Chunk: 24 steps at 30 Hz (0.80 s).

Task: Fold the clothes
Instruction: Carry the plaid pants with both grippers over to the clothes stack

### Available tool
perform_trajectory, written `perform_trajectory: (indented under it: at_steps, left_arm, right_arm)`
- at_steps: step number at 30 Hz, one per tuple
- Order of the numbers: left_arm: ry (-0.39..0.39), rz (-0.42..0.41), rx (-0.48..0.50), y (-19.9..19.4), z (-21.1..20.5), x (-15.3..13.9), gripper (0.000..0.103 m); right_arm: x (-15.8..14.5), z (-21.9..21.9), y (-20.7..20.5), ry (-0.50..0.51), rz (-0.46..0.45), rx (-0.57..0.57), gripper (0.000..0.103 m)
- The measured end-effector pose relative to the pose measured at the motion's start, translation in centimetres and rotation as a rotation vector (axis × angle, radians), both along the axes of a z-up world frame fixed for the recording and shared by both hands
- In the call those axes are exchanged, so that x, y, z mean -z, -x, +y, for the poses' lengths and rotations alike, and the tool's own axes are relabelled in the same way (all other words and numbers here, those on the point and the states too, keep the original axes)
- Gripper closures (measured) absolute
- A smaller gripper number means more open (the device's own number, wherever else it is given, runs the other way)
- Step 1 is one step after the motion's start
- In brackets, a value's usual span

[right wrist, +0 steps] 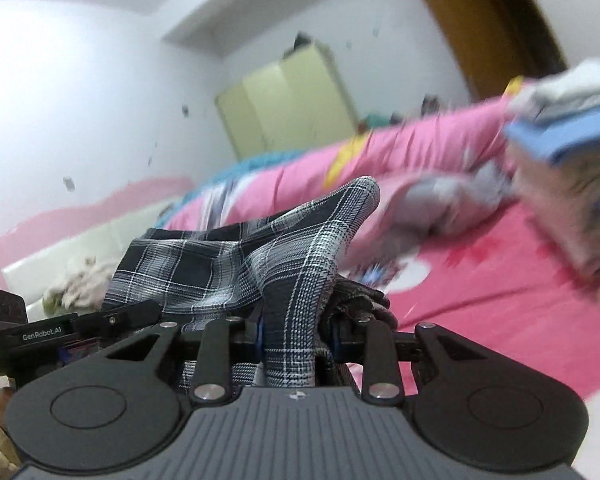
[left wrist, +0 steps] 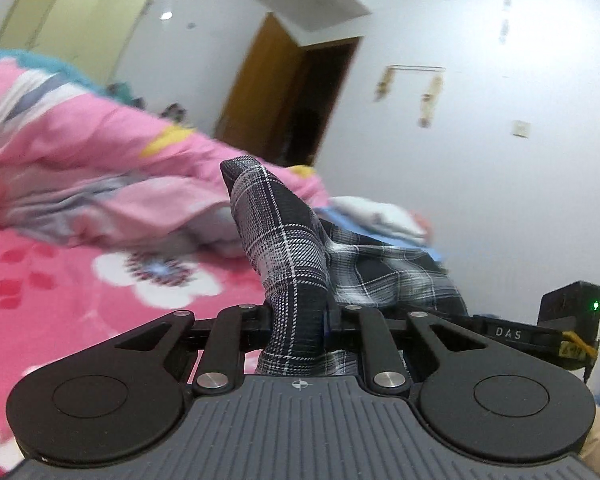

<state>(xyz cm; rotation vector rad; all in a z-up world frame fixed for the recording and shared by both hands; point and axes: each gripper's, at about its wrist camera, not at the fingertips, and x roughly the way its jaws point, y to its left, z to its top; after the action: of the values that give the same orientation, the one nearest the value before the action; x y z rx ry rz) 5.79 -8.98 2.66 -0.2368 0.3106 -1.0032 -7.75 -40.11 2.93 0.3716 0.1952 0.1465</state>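
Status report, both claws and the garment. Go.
Left claw shut on plaid garment. Right claw shut on the same cloth. Garment bunched, lifted over pink bedspread. Nothing in the way.

Each camera rides just behind its own gripper, looking forward almost level along the fingers. The left view faces the wooden door across the pink bed; the right view faces the pale green wardrobe. Both sit close against the same plaid cloth and share bed, wardrobe and door.

plaid garment: woven cloth, matt | tool: matt black plastic | quilt: soft cloth
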Motion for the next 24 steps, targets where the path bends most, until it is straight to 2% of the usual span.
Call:
perform_trajectory:
  at_steps: [6, 11, 15, 20, 24]
  left_arm:
    - [0.039, -0.053, 0.155, 3.3, -7.0, -2.8, 0.087]
    - [0.105, -0.072, 0.306, 4.4, -14.3, -4.8, 0.087]
    - [0.156, -0.046, 0.407, 4.3, -20.2, -5.9, 0.087]
    - [0.164, 0.022, 0.468, 3.0, -26.8, -5.9, 0.087]
    - [0.107, 0.071, 0.454, 1.2, -30.8, -4.4, 0.087]
  right_arm:
    - [-3.7, -5.1, 7.4, 0.071, -0.088, 0.123, 0.073]
    - [-7.7, -10.6, 12.3, 0.147, -0.099, 0.248, 0.073]
    - [-10.9, -15.2, 14.3, 0.194, -0.071, 0.337, 0.073]
    - [-13.5, -21.1, 13.3, 0.223, -0.007, 0.387, 0.073]
    - [-13.0, -25.5, 10.5, 0.218, 0.058, 0.377, 0.073]
